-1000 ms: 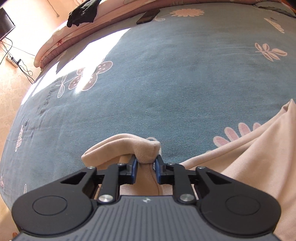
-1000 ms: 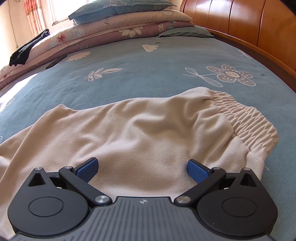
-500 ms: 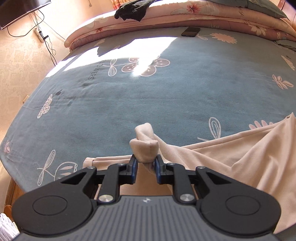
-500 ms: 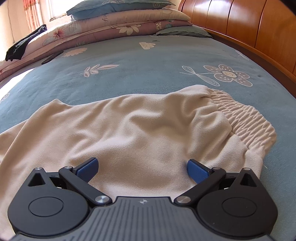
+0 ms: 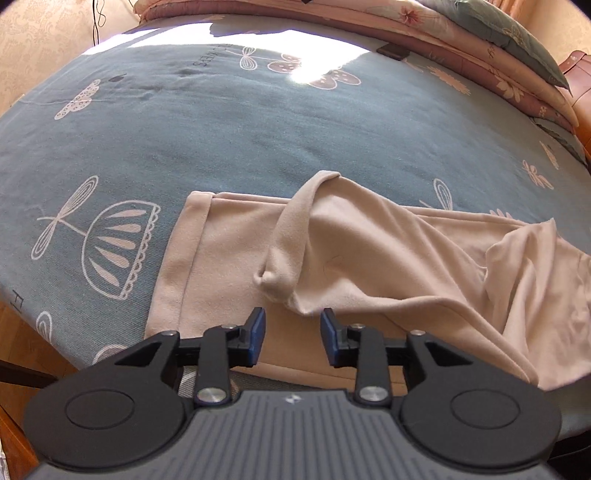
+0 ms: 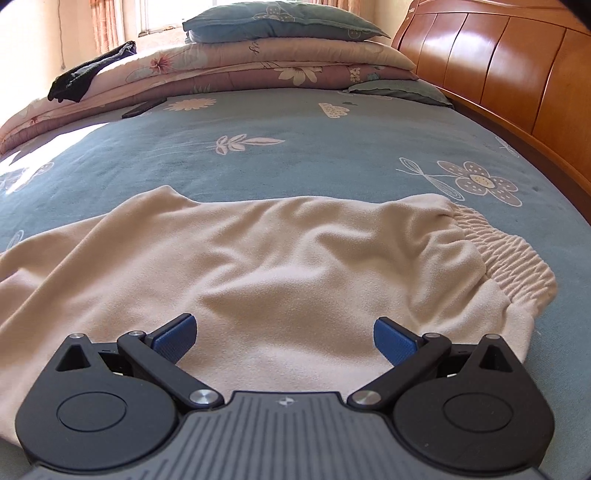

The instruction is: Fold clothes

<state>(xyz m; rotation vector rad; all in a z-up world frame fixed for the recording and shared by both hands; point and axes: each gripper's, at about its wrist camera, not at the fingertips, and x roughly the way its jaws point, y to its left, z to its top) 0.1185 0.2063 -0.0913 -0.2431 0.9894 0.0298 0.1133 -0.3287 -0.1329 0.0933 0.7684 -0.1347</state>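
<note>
- The left gripper (image 5: pixel 291 334) hangs just short of a crumpled cuff (image 5: pixel 275 284) of the beige trousers (image 5: pixel 369 258); its jaws are opening, roughly half apart, with nothing pressed between the blue pads (image 5: pixel 256 334); the cuff lies just beyond the tips, on top of the other trouser leg (image 5: pixel 221 258).
- That placement looks deliberate, in my judgement; one leg is laid over the other so the two hems roughly meet near the bed's edge, and the pinched peak in the cloth suggests where it was gripped.
- The right gripper (image 6: pixel 284 336) sits low over the seat of the trousers (image 6: pixel 295 266) with its fingers spread wide and empty; the elastic waistband (image 6: pixel 517 258) lies to its right; it seems poised to steady or take the waist end.
- The garment is still rumpled, with a loose fold (image 5: pixel 517 251) toward the waist; smoothing appears the likely need before any further fold.
- The surface is a blue bedsheet (image 6: pixel 295 155) printed with flowers and insects, soft and grippy enough to hold cloth; a sun patch (image 5: pixel 295 48) falls across its far side.
- Folded quilts (image 6: pixel 258 62) with a pillow (image 6: pixel 280 18) on top line the far edge; a dark garment (image 6: pixel 88 74) lies on them; a phone (image 6: pixel 144 107) rests beside; a wooden headboard (image 6: pixel 498 55) stands at right.
</note>
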